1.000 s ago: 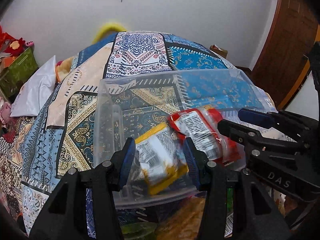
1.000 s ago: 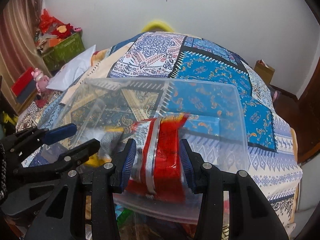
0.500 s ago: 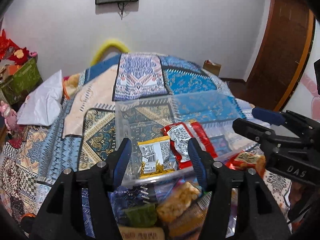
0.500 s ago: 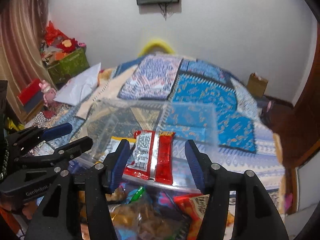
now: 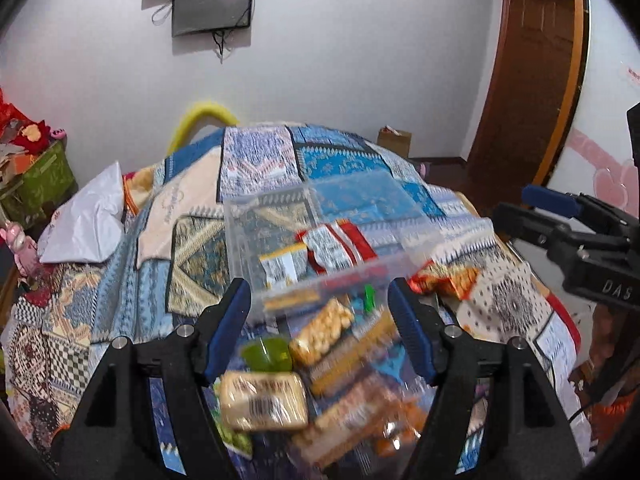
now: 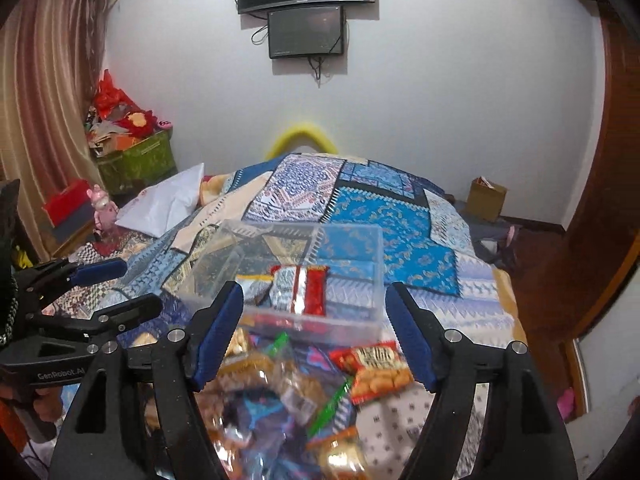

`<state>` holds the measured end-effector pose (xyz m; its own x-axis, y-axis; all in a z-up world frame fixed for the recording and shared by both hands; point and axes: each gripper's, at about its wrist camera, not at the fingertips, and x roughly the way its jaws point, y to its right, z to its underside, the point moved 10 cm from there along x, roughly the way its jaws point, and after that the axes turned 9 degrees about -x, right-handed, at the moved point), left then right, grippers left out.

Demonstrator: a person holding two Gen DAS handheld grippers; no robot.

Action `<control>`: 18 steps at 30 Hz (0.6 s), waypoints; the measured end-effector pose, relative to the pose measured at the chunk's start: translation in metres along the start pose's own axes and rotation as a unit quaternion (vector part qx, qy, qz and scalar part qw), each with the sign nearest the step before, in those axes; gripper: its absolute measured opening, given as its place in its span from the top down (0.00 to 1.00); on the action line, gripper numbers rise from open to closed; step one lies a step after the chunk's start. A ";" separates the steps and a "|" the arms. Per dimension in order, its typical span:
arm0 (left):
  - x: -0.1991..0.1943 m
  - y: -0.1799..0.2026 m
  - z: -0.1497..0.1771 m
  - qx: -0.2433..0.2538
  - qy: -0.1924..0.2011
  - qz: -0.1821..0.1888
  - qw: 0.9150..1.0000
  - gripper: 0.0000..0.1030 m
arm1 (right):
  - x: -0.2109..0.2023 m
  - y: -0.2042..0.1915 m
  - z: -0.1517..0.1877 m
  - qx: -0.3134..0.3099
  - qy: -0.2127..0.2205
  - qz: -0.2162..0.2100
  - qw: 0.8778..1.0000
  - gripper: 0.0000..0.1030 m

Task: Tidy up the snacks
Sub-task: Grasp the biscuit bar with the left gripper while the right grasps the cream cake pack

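A clear plastic bin [image 5: 320, 284] [image 6: 360, 240] sits on the patterned bedspread and holds a yellow-edged snack packet [image 5: 280, 266] and a red packet [image 5: 336, 246] [image 6: 304, 288]. A pile of loose snack packets [image 5: 328, 376] [image 6: 280, 396] lies in front of the bin. My left gripper [image 5: 320, 328] is open and empty above the pile. My right gripper [image 6: 314, 332] is open and empty, above the pile just short of the bin. An orange peanut packet [image 6: 376, 370] lies to the right of the pile.
A white pillow [image 5: 86, 220] lies at the bed's left side. A green box [image 6: 136, 162] with clutter stands left by the curtain. A cardboard box [image 6: 486, 198] and a wooden door [image 5: 532, 80] are to the right. A screen [image 6: 306, 32] hangs on the far wall.
Both grippers let go of their packets, which now lie in the bin. Both have opened wide and pulled back and up, so the loose pile has come into view.
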<state>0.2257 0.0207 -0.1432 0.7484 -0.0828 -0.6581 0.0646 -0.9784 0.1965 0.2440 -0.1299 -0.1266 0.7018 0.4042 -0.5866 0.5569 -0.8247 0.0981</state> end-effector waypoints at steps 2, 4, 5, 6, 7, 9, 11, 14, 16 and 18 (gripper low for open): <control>0.000 0.001 0.013 -0.002 -0.011 0.002 1.000 0.31 | -0.002 0.001 0.012 0.002 -0.007 0.002 1.000 0.31; -0.001 0.003 0.027 -0.002 -0.022 0.005 1.000 0.31 | -0.005 0.002 0.023 0.005 -0.013 0.004 1.000 0.31; 0.000 0.004 0.035 -0.002 -0.029 0.007 1.000 0.31 | -0.006 0.002 0.028 0.007 -0.017 0.005 1.000 0.31; 0.000 0.005 0.042 -0.001 -0.033 0.008 0.999 0.31 | -0.007 0.002 0.034 0.010 -0.021 0.005 1.000 0.31; 0.000 0.005 0.047 -0.001 -0.036 0.008 0.999 0.31 | -0.007 0.002 0.039 0.012 -0.025 0.004 1.000 0.31; 0.003 0.006 0.058 -0.001 -0.045 0.010 0.999 0.31 | -0.008 0.003 0.049 0.017 -0.032 0.003 0.999 0.31; 0.004 0.007 0.070 -0.002 -0.054 0.015 0.998 0.31 | -0.007 0.004 0.064 0.021 -0.043 0.003 0.999 0.31; 0.007 0.013 0.084 0.002 -0.065 0.025 0.998 0.31 | -0.002 0.002 0.085 0.031 -0.063 -0.010 0.998 0.31; 0.010 0.016 0.093 0.006 -0.073 0.032 0.997 0.31 | 0.001 0.000 0.099 0.035 -0.078 -0.015 0.996 0.31; 0.016 0.019 0.102 0.009 -0.085 0.033 0.996 0.32 | 0.007 -0.001 0.112 0.035 -0.096 -0.017 0.995 0.31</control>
<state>0.1717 -0.0187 -0.2244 0.6282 -0.1768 -0.7577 0.0055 -0.9728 0.2315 0.1987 -0.1705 -0.2215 0.5815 0.3548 -0.7322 0.5416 -0.8403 0.0230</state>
